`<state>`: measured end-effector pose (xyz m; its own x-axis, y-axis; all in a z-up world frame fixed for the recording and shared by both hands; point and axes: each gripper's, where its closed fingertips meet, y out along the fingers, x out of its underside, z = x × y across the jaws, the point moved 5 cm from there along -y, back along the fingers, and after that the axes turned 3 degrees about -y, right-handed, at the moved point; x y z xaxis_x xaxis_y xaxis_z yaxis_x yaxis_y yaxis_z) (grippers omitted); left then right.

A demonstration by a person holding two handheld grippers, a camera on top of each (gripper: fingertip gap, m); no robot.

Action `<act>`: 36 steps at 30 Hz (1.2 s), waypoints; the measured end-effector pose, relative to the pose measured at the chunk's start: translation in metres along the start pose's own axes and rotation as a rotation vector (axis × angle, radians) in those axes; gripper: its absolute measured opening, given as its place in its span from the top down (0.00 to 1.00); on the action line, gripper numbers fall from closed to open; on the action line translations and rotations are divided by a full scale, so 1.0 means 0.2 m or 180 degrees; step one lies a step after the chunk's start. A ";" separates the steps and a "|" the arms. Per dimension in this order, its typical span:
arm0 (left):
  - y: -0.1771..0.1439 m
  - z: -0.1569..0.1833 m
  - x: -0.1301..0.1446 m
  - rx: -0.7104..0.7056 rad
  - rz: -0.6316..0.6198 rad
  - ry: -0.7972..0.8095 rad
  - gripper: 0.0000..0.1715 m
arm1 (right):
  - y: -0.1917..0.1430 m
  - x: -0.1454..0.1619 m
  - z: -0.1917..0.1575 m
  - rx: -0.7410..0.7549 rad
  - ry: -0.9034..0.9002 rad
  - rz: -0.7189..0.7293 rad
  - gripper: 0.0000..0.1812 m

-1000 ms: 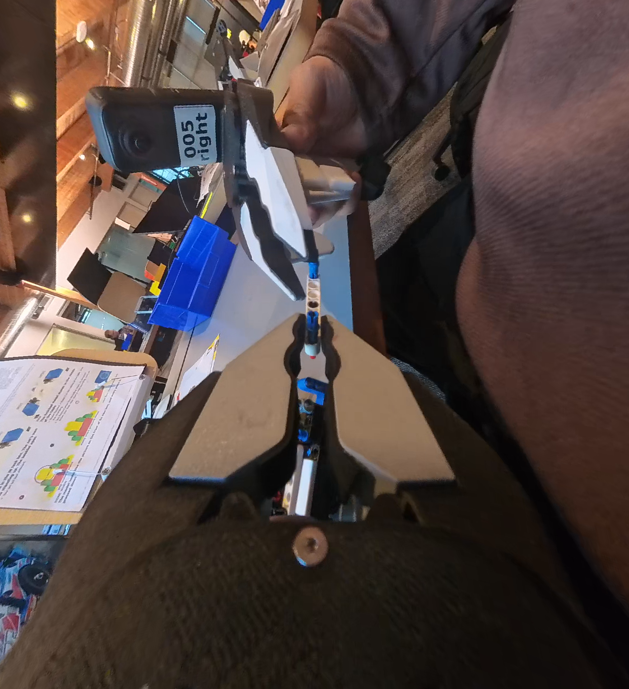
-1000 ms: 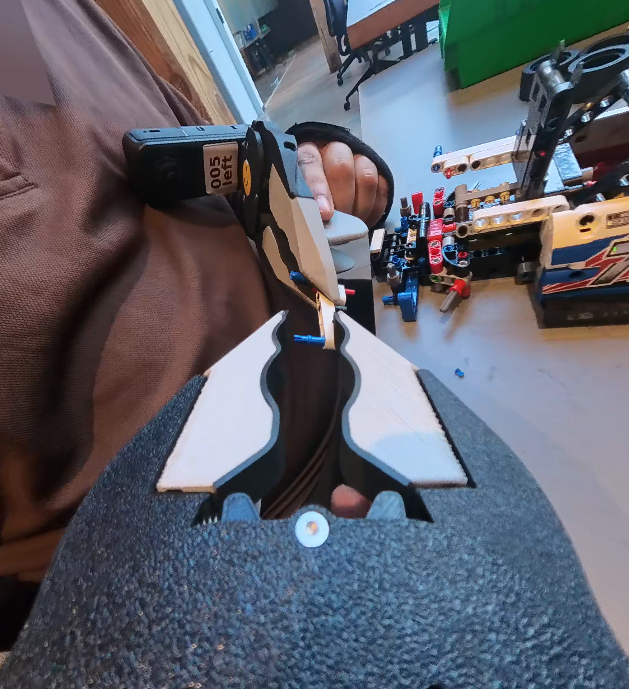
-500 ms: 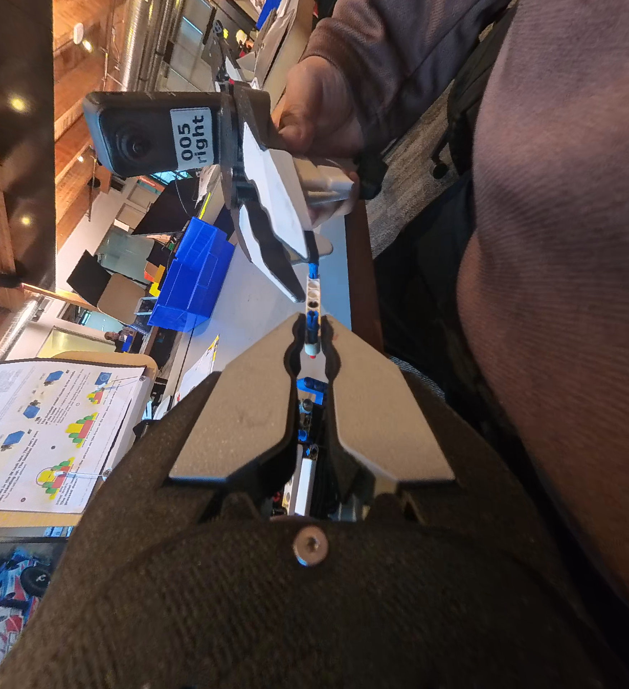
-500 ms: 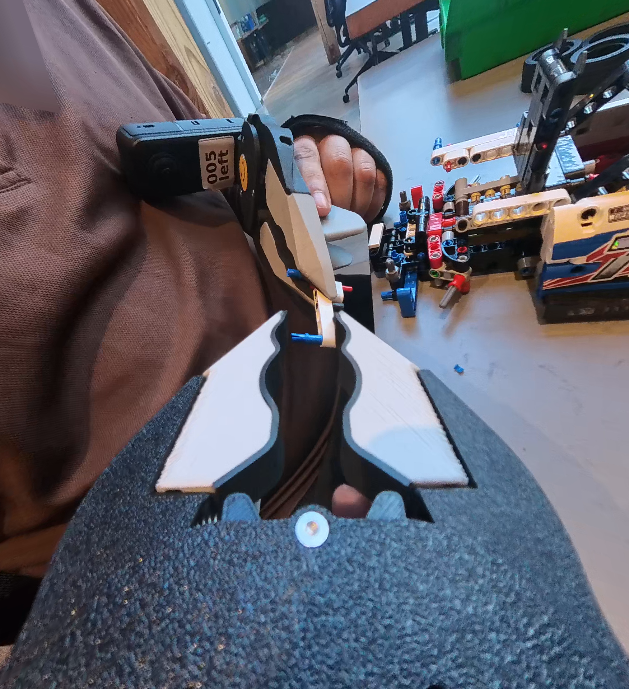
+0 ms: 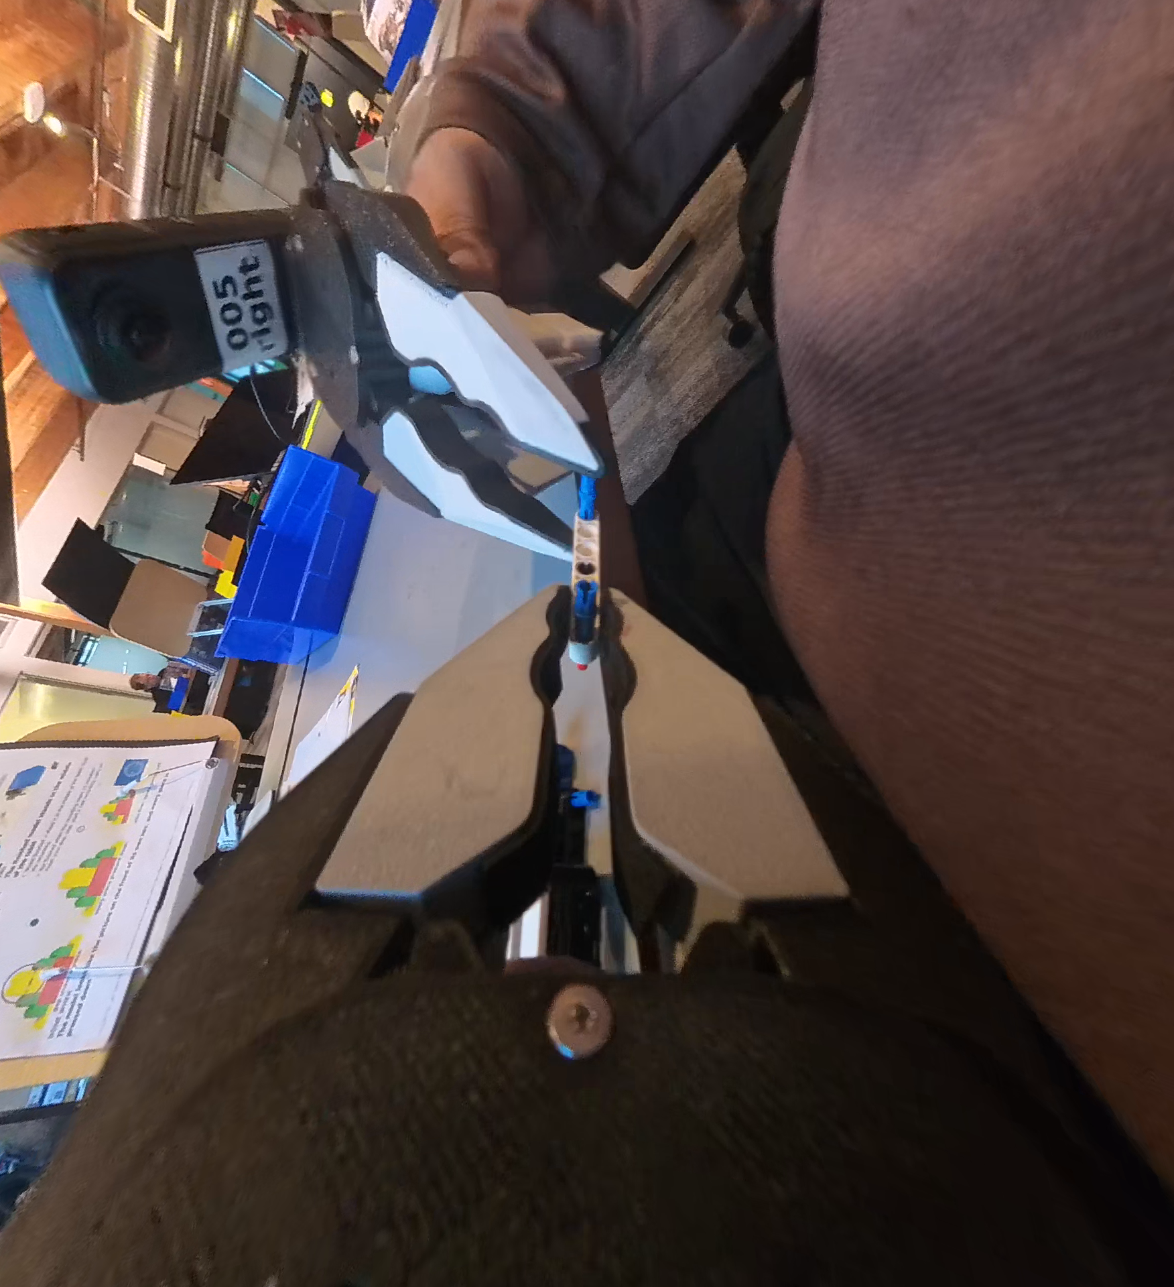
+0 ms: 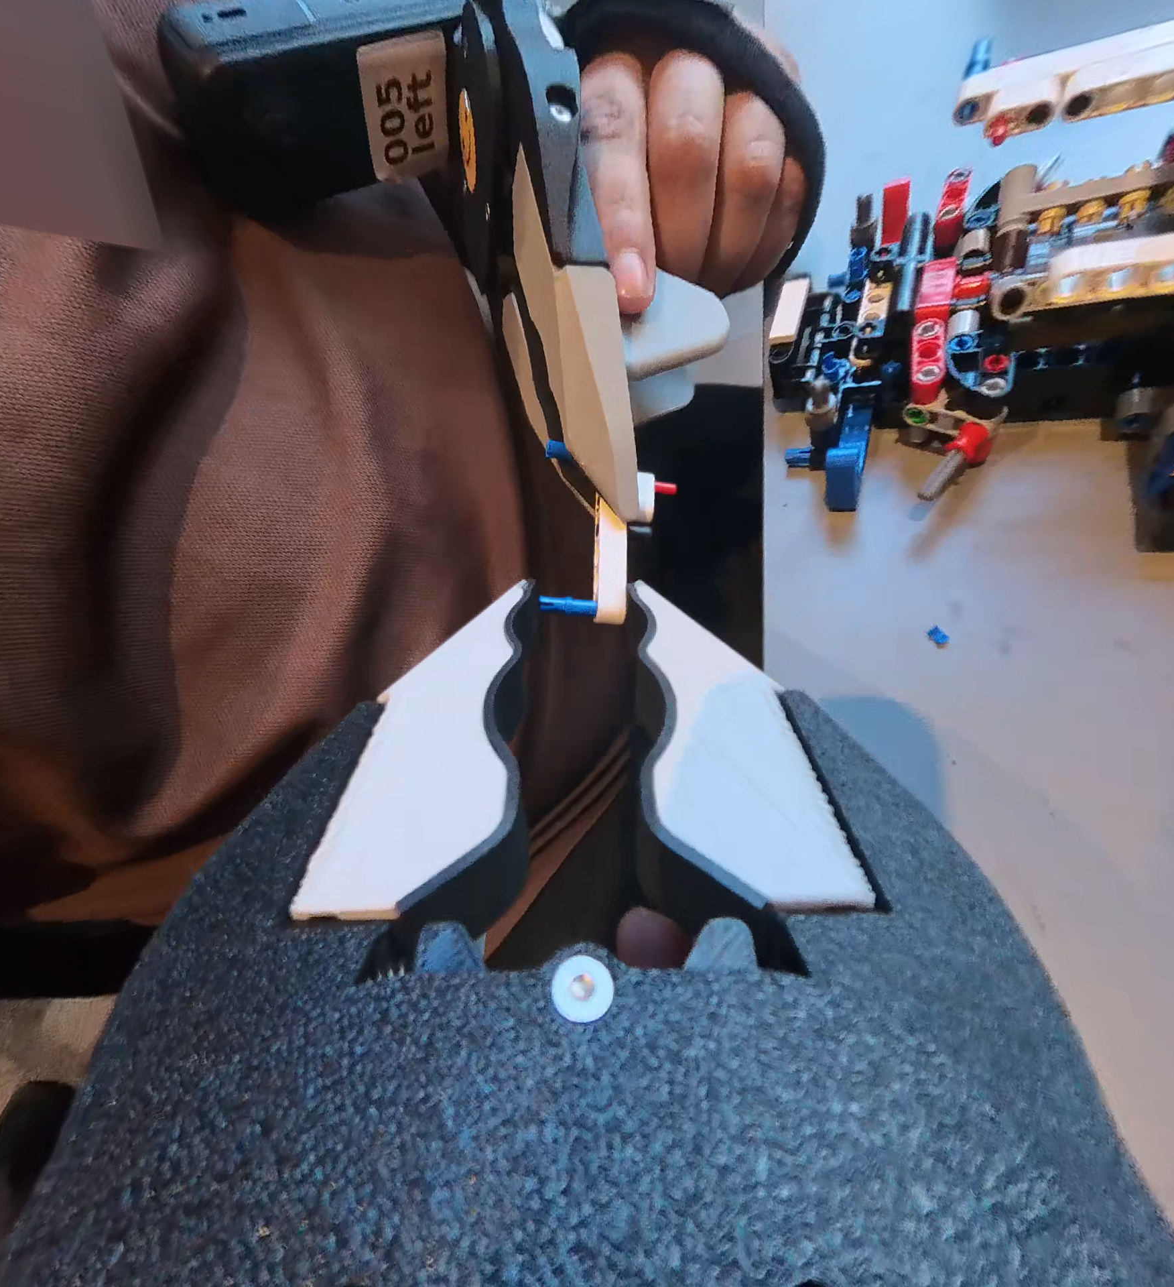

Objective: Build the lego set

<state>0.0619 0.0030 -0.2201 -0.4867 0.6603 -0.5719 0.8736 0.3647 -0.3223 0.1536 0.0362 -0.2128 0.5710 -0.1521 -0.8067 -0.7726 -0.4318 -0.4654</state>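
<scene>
My left gripper [image 5: 582,600] is shut on a short white Lego beam [image 5: 585,543] that carries blue pins. In the right wrist view it [image 6: 629,508] comes down from above with the beam [image 6: 611,564] hanging from its tips. A white bush with a red axle tip [image 6: 654,489] sticks out beside those tips. My right gripper [image 6: 581,588] is open. The beam's free end and a blue pin [image 6: 567,604] sticking out of it lie between its fingertips. In the left wrist view the right gripper [image 5: 584,508] straddles the beam's far end.
A partly built Lego Technic car [image 6: 988,334] stands on the grey table [image 6: 988,801] to the right, with a tiny blue piece [image 6: 938,635] loose in front. An instruction sheet [image 5: 48,905] and blue bins [image 5: 299,557] lie farther off. The person's brown-clad body is close by. Left and right tips are no more than a few centimetres apart.
Both grippers have tilted and drawn closer together. The beam end stays between the right gripper's tips. Neither jaw opening has visibly changed.
</scene>
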 end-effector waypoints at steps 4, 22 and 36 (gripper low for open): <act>0.00 0.02 0.00 0.0100 -0.0003 -0.0001 0.97 | 0.03 0.00 -0.01 0.0000 -0.0133 -0.0374 0.86; 0.01 0.10 0.00 0.0468 -0.0167 0.0101 0.97 | 0.16 0.03 0.00 0.0220 -0.0511 -0.1464 0.96; 0.01 0.00 -0.04 -0.0078 -0.0037 0.0169 0.97 | -0.01 -0.08 -0.09 0.0639 -0.0434 -0.0995 0.79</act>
<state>0.0676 -0.0016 -0.2161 -0.4965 0.6896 -0.5272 0.8680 0.3881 -0.3098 0.1499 0.0238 -0.1925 0.7557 0.0845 -0.6495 -0.6139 -0.2541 -0.7474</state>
